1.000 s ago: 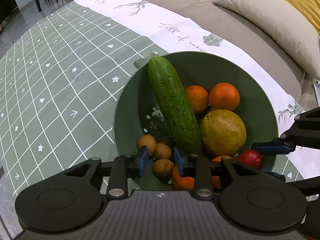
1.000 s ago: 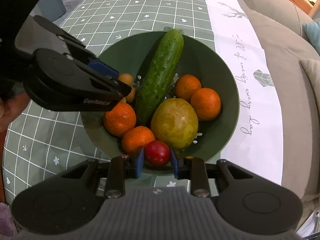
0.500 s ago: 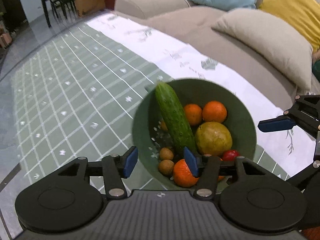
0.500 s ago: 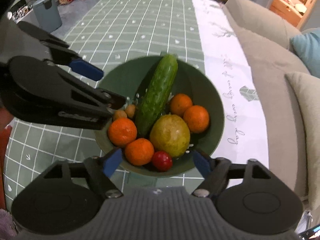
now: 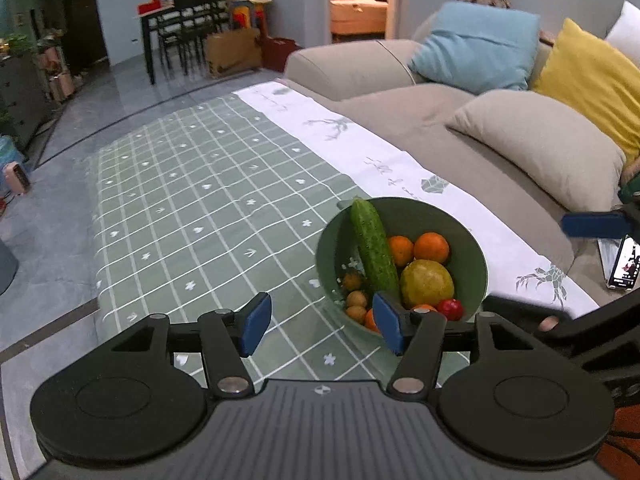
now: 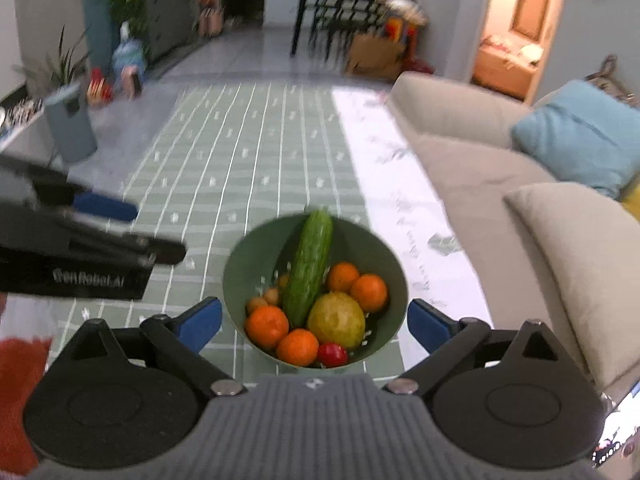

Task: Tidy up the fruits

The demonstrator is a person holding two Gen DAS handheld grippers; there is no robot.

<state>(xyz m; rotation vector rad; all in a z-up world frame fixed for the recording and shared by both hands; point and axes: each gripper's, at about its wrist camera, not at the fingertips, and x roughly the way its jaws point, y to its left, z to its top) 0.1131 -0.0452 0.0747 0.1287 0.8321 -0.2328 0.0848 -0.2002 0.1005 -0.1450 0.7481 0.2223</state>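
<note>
While both of my grippers hang above the near end of the table, neither holds anything. My left gripper (image 5: 320, 328) has its blue pads spread apart, with bare tablecloth showing between them; its right pad overlaps the near left rim of the bowl in the left wrist view. My right gripper (image 6: 316, 322) is spread wider, its pads standing to either side of the bowl in the right wrist view without touching it.

Just past the fingertips sits the green bowl (image 6: 384, 258) on the green checked tablecloth (image 5: 208, 216), near the cloth's white printed border. All the fruit I can see lies inside it. Nearest me in the right wrist view is a small red fruit (image 6: 333, 354), touching an orange (image 6: 298, 346); another orange (image 6: 267, 326) lies to its left. Behind them is a large yellow-green fruit (image 6: 337, 320), and beyond that two more oranges (image 6: 369, 292) side by side. A cucumber (image 6: 309, 266) leans lengthwise across the bowl, its far tip resting on the far rim. Left of it lie a few small brown fruits (image 5: 357, 299).

Beyond the table's right edge runs a beige sofa (image 5: 400, 100) with a beige cushion (image 5: 540, 140), a blue one (image 5: 476, 46) and a yellow one (image 5: 592, 76). A phone (image 5: 622, 262) lies on the sofa. Farthest off stands a dark dining table (image 5: 180, 28) with chairs.
</note>
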